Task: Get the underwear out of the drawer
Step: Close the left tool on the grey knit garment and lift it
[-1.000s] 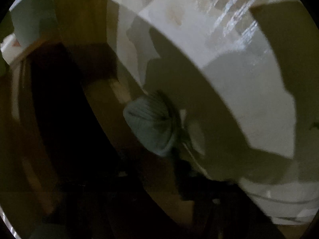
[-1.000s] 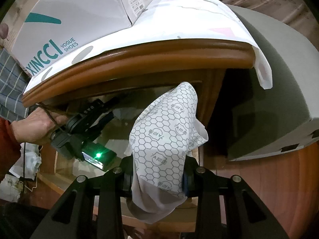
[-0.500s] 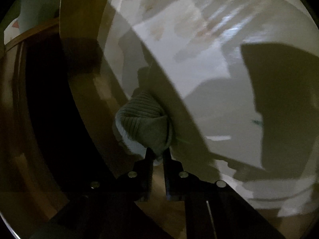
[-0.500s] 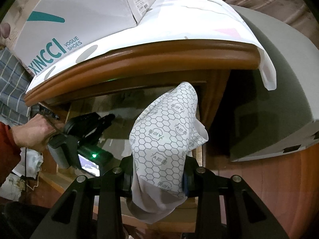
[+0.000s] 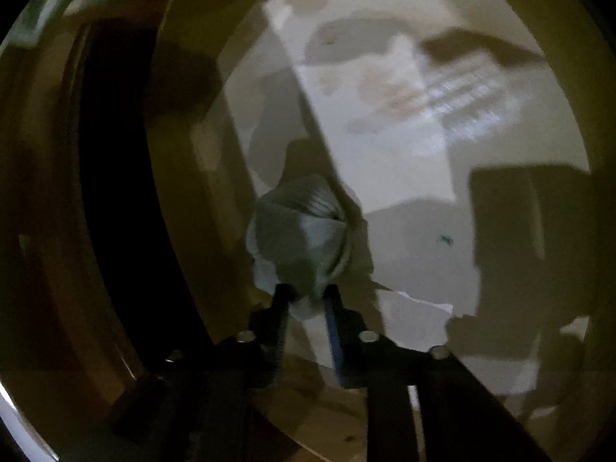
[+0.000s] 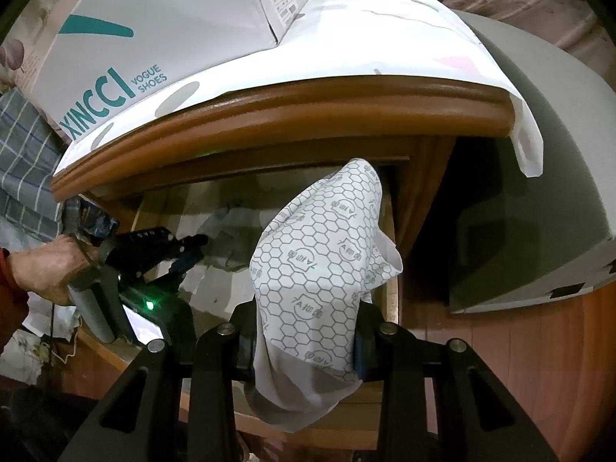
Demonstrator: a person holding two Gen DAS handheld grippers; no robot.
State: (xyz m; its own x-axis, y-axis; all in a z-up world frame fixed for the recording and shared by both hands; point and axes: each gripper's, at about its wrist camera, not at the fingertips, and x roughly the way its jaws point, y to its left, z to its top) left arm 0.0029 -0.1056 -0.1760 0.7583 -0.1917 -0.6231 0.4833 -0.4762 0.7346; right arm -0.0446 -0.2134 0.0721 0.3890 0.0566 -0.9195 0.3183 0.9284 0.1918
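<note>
My left gripper (image 5: 308, 302) is shut on a grey ribbed bundle of underwear (image 5: 302, 231), held just above the white paper lining (image 5: 415, 238) of the open drawer. In the right wrist view the same left gripper (image 6: 188, 250) reaches into the drawer (image 6: 389, 296) from the left, with a hand (image 6: 50, 269) on its handle. My right gripper (image 6: 308, 342) is shut on a white piece of underwear with a grey hexagon print (image 6: 319, 265), which stands up from the jaws over the drawer's front right part.
A wooden nightstand top (image 6: 288, 115) overhangs the drawer, covered with white patterned paper. A white shoe box (image 6: 154, 27) sits on it. A grey mattress (image 6: 539, 192) lies to the right, checked cloth (image 6: 23, 161) to the left. The drawer's wooden side wall (image 5: 192, 211) runs left of the grey bundle.
The left gripper has risen and rolled with the grey bundle in its jaws, and the drawer lining has shifted in its view. The right gripper and its white cloth have stayed still.
</note>
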